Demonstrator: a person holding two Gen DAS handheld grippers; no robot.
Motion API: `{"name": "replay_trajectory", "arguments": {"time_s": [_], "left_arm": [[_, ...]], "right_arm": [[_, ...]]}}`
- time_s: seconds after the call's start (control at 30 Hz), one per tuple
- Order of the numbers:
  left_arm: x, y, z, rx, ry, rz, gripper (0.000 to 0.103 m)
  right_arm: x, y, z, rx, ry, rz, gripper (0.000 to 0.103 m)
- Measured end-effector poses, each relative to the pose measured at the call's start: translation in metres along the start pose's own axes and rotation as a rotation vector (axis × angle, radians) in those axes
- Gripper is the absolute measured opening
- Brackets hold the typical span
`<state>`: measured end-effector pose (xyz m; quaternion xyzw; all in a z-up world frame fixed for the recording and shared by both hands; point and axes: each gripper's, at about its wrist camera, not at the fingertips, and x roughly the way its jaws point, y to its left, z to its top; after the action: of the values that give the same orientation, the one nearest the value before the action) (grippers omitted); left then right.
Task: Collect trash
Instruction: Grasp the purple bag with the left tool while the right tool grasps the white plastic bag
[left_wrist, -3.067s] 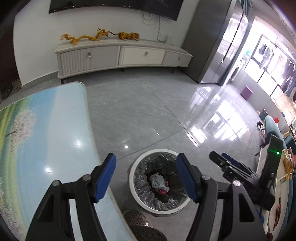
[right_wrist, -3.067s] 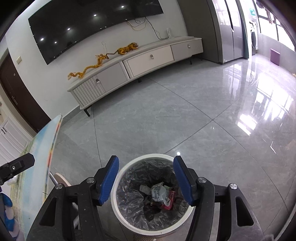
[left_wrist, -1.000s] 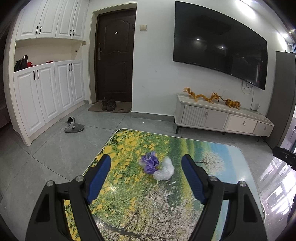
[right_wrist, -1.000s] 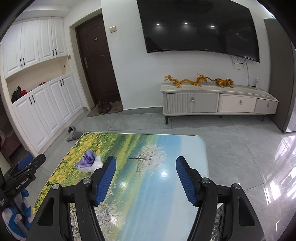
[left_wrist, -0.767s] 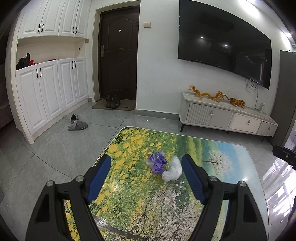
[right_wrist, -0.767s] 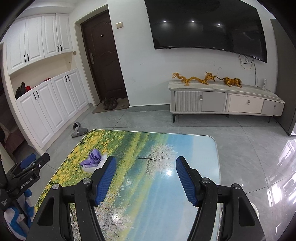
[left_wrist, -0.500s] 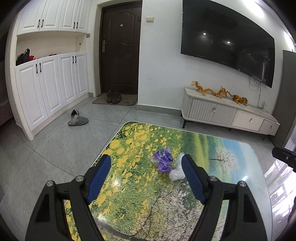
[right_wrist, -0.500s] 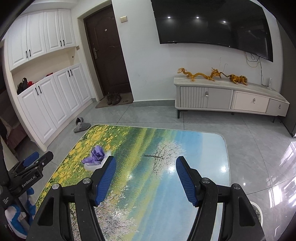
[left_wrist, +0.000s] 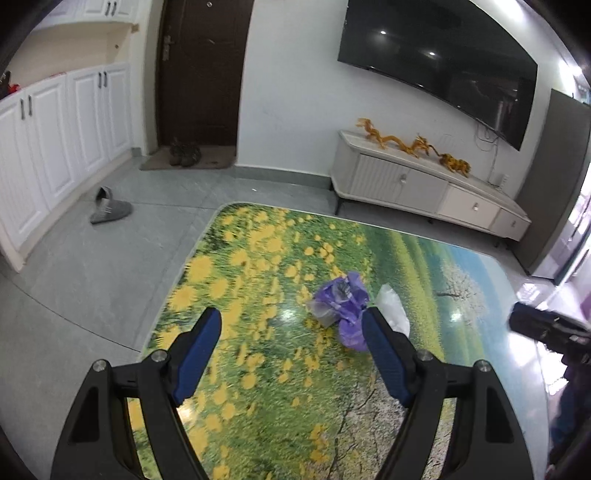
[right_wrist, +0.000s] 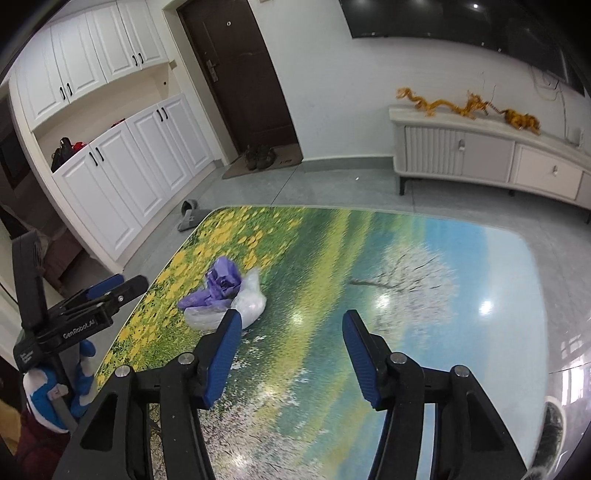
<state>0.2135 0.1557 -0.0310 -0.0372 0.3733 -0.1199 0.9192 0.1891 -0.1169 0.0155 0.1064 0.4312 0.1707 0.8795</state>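
A crumpled purple bag (left_wrist: 341, 302) and a clear plastic bag (left_wrist: 392, 308) lie together on the landscape-printed table (left_wrist: 280, 406). My left gripper (left_wrist: 291, 326) hovers open above the table, the trash just beyond its right finger (left_wrist: 384, 354). In the right wrist view the same purple bag (right_wrist: 218, 282) and clear bag (right_wrist: 249, 301) sit just past the left finger (right_wrist: 223, 350). My right gripper (right_wrist: 291, 330) has nothing between its fingers, and its jaws are closing. The left gripper (right_wrist: 99, 291) also shows at that view's left edge.
The table's far edge (right_wrist: 332, 207) drops to grey tile floor. A white TV cabinet (left_wrist: 424, 186) with golden dragons stands by the wall. A slipper (left_wrist: 109, 210) lies near white cupboards (right_wrist: 122, 173). The bin's rim (right_wrist: 554, 417) peeks past the table's right edge.
Both grippers have moved forward and down toward the table, so the two bags look bigger and closer. The right gripper's fingers stand narrower than before.
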Motion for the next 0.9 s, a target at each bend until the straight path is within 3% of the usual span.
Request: {"name": "replay_trajectory", "arguments": {"time_s": [0.17, 0.37, 0.57, 0.9], "left_arm": [[0.032, -0.007, 0.011, 0.018, 0.047, -0.102, 0.077], [0.066, -0.022, 0.015, 0.061, 0.117, -0.120, 0.075], [0.096, -0.015, 0.017, 0.036, 0.187, -0.126, 0.049], [0.100, 0.010, 0.010, -0.049, 0.170, -0.199, 0.038]], "right_arm": [[0.034, 0.006, 0.004, 0.015, 0.043, 0.075, 0.051], [0.061, 0.018, 0.006, -0.023, 0.083, 0.104, 0.050], [0.077, 0.021, 0.007, -0.028, 0.106, 0.114, 0.050], [0.110, 0.026, 0.011, -0.007, 0.138, 0.131, 0.040]]}}
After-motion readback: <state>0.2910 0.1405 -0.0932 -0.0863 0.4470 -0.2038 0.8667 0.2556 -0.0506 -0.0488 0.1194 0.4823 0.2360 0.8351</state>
